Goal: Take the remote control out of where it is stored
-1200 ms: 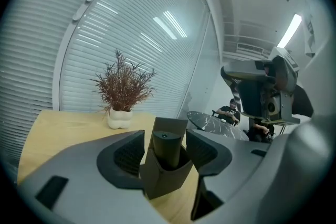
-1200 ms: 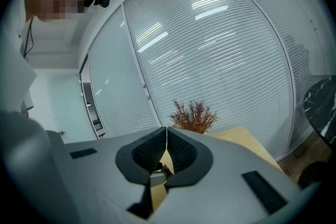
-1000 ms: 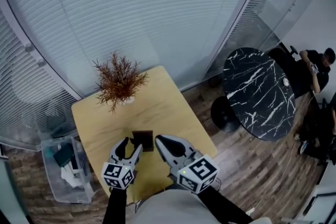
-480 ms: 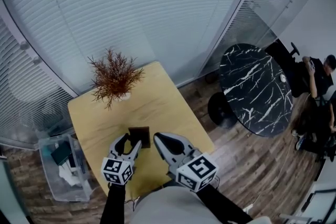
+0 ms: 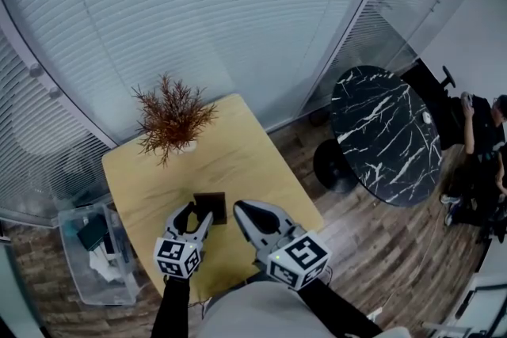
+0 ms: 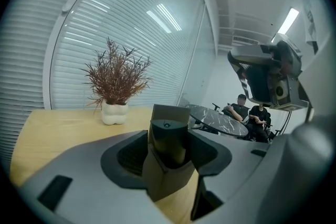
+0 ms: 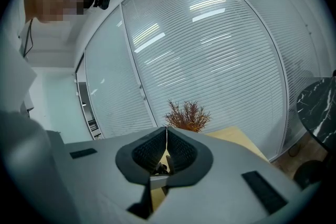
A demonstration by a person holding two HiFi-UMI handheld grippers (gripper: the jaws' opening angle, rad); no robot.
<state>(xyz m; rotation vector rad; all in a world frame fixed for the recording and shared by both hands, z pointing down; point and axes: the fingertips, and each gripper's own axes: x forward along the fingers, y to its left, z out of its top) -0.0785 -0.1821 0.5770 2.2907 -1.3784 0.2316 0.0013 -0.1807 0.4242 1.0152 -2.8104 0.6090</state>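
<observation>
your tabletop is pale matt wood; the dark holder near its front edge looks matt, the round table polished black marble, the floor grained wood planks

You hold two grippers, the left gripper and the right gripper. Before you there is one wooden table, one potted plant, one dark holder and one remote control. Farther off, count one round marble table, one clear plastic bin and two seated people.
</observation>
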